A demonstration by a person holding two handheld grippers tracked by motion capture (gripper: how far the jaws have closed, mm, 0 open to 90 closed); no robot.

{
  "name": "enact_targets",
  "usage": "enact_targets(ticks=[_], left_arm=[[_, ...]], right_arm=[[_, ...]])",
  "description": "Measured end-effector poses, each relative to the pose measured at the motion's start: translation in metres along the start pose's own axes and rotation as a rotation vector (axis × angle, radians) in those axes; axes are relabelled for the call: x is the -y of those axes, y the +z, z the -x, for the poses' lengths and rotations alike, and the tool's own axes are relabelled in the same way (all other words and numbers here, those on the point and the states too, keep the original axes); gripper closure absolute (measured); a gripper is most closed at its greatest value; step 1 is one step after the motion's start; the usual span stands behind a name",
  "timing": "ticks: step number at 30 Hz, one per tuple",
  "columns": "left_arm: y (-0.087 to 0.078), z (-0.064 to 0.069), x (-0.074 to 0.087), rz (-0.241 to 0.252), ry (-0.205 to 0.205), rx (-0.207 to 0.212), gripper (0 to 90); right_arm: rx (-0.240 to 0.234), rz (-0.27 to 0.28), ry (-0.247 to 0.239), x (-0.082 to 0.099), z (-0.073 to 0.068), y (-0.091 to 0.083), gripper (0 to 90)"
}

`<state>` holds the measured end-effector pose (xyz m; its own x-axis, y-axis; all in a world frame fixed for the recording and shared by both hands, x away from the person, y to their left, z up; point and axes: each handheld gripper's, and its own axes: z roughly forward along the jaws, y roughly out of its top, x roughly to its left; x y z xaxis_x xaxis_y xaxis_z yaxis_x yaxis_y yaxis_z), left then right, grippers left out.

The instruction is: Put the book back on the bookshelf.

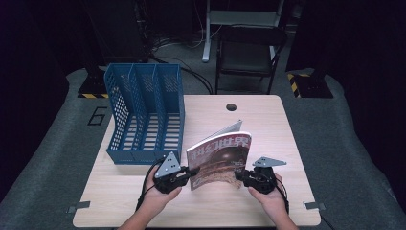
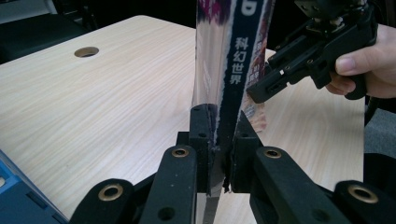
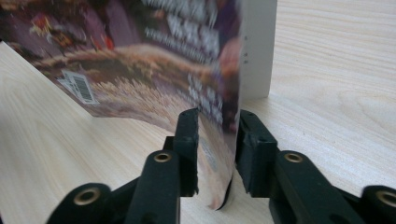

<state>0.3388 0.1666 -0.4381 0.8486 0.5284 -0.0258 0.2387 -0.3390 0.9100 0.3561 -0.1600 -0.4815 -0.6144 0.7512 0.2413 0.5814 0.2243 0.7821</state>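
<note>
Glossy paperback magazine is standing upright near the pale wooden table's front edge; left gripper is clamping its spine, right gripper straddling the opposite edge, jaws apart.

Black left gripper and right gripper, grey three-cornered top plates, brass-ringed jaw pivots, black trailing cables

Dim recording lab or studio, pale wood counter on grey carpet, black curtains around, folding chair at 12 o'clock, hazard-striped stand bases at 1 and 10 o'clock, cables trailing across the floor, blue file rack at 10 o'clock.
</note>
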Motion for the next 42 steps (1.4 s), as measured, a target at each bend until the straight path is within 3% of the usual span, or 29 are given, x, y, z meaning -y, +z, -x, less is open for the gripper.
enact_targets(ticks=[4, 7, 17, 22, 23, 25, 28, 30, 38, 42], left_arm=[[0.000, 0.000, 0.000, 0.007, -0.029, 0.004, 82.1], [0.000, -0.001, 0.000, 0.005, -0.028, 0.003, 81.6], [0.000, -0.002, -0.002, -0.007, -0.044, 0.011, 79.3], [0.000, -0.004, -0.003, -0.011, -0.055, 0.025, 73.9], [0.001, -0.003, -0.004, -0.008, -0.079, 0.026, 73.3], [0.000, -0.005, -0.005, -0.011, -0.075, 0.022, 71.3], [0.000, -0.008, -0.008, -0.001, -0.103, 0.011, 66.5], [-0.001, -0.010, -0.010, 0.000, -0.143, 0.027, 63.8], [-0.002, -0.013, -0.018, 0.007, -0.146, 0.015, 57.5], [-0.003, -0.014, -0.026, -0.013, -0.128, 0.012, 54.2]], right_arm=[[-0.004, 0.031, -0.013, -0.001, 0.000, -0.006, 66.9], [-0.006, 0.065, 0.008, -0.003, 0.000, -0.012, 66.4], [-0.004, 0.138, -0.011, -0.006, -0.001, -0.021, 67.3], [-0.006, 0.139, -0.015, -0.006, -0.001, -0.022, 71.4], [-0.008, 0.137, -0.016, -0.006, -0.001, -0.023, 71.4], [-0.014, 0.141, -0.010, -0.006, 0.000, -0.023, 71.4], [-0.016, 0.134, -0.008, -0.005, -0.001, -0.024, 72.5], [-0.021, 0.132, -0.010, -0.004, 0.000, -0.024, 72.6], [-0.026, 0.132, -0.003, -0.003, -0.001, -0.025, 72.4], [-0.029, 0.132, 0.002, -0.003, -0.001, -0.025, 72.4]])
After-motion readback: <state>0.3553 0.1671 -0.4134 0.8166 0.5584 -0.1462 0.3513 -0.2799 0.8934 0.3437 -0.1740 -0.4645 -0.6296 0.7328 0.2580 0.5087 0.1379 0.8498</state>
